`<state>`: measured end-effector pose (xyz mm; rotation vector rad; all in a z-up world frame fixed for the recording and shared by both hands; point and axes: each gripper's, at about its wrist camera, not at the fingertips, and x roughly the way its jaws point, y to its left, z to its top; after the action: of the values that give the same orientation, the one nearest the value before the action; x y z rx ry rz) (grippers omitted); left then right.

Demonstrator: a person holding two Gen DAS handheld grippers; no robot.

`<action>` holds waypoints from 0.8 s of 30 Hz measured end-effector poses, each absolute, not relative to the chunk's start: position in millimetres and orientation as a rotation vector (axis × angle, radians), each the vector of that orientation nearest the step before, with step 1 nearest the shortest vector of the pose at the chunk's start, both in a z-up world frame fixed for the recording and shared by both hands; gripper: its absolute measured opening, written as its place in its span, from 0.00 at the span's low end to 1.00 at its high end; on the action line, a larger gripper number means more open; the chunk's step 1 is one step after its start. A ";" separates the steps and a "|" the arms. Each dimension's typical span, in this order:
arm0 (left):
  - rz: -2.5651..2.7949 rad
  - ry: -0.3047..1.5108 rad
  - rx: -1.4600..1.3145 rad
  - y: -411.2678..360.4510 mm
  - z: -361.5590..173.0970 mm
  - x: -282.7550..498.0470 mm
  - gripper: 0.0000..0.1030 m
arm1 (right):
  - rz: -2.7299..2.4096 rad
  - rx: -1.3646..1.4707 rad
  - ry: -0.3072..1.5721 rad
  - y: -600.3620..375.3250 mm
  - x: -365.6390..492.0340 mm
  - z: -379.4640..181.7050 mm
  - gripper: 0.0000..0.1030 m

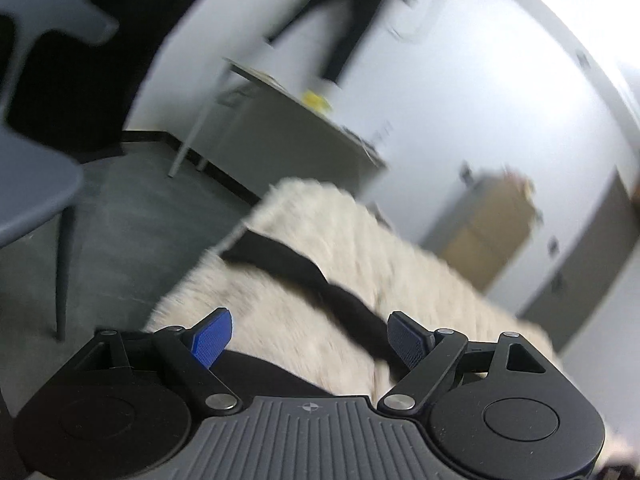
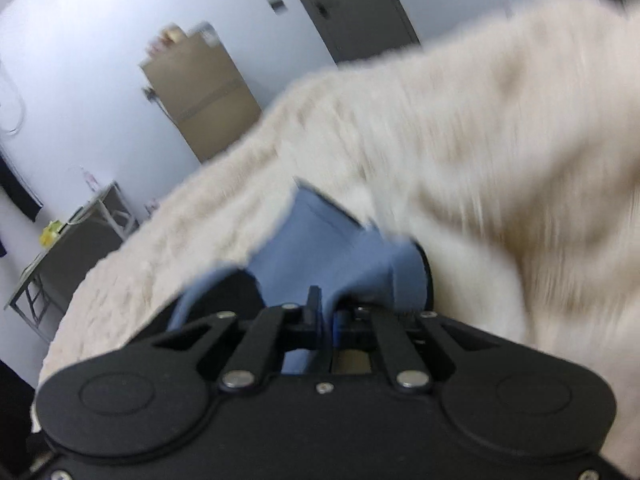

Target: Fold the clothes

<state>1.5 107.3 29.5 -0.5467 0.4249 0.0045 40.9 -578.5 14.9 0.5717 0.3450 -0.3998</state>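
In the left wrist view my left gripper point(image 1: 310, 338) is open and empty, its blue pads point(image 1: 212, 336) spread wide above a cream fluffy blanket point(image 1: 320, 232). A black garment point(image 1: 304, 272) lies as a dark band across the blanket and runs under the gripper. In the right wrist view my right gripper point(image 2: 326, 312) is shut on a light blue garment point(image 2: 328, 240), pinching a fold of it close to the jaws. A black piece of cloth point(image 2: 236, 292) shows beside the blue one. The same cream blanket point(image 2: 480, 160) lies around both. Both views are motion-blurred.
A grey chair point(image 1: 36, 184) stands at the left on the dark floor. A grey table point(image 1: 288, 120) with a yellow object stands against the white wall, also in the right wrist view point(image 2: 72, 236). A cardboard box point(image 1: 492, 228) point(image 2: 204, 88) sits by the wall.
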 end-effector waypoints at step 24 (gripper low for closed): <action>0.064 0.581 -0.564 109.5 9.5 16.1 0.86 | 0.201 -0.099 0.510 -253.4 182.7 -1.0 0.66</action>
<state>16.1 109.5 9.5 -0.5638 0.5814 0.0638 182.7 -253.4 -1.0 -0.0992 0.5096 0.2008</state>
